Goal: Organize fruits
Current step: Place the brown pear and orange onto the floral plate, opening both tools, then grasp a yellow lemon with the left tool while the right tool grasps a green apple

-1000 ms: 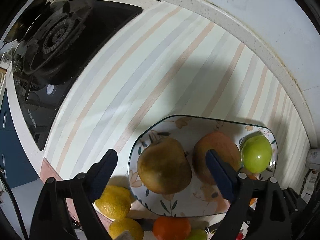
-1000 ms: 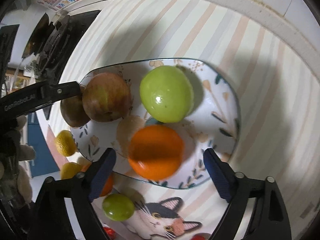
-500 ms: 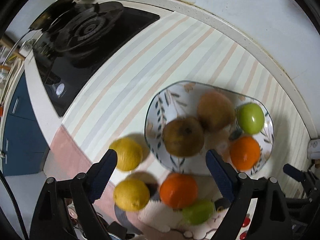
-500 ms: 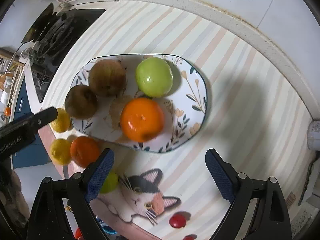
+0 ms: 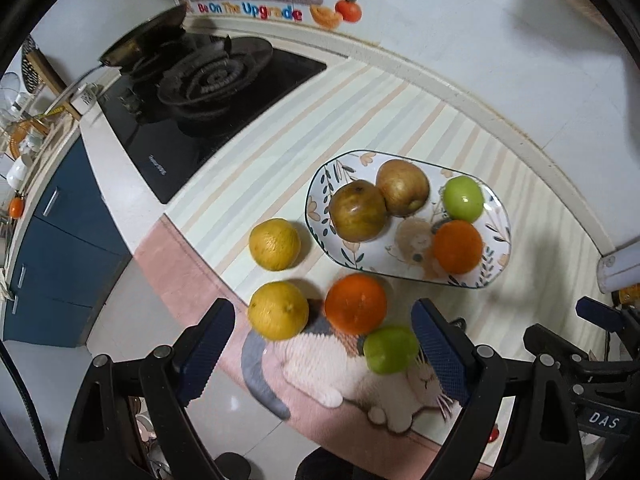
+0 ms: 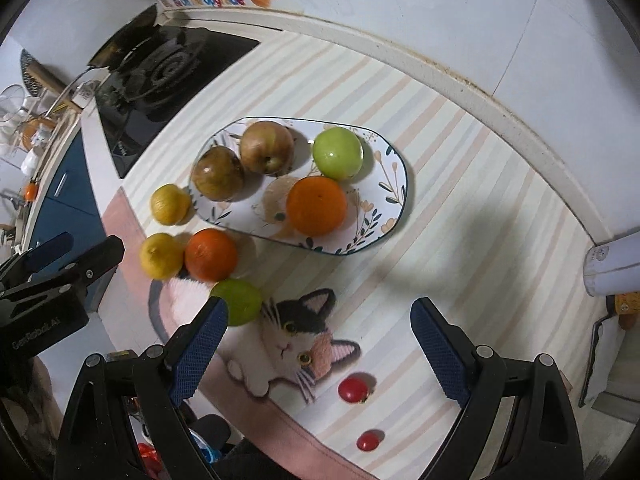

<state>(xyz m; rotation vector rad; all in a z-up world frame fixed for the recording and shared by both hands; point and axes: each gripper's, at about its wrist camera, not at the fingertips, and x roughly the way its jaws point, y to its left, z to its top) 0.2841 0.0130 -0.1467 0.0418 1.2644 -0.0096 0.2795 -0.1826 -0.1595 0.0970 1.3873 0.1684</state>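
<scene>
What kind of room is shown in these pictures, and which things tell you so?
Most likely a home kitchen: a gas stove set into the counter, blue cabinet drawers below, and a plate of fruit on a striped mat.

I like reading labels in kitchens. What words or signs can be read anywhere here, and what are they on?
"Be On The Upgrade": colourful wall sticker behind the stove.
Large colourful characters above that line: cut off at the frame edge, not readable.
"DAS": label on the right tool, seen from the left camera.
"GenRobot.AI": left tool's body, seen from the right camera.
Small white print on the stove's black glass: too small to read.
</scene>
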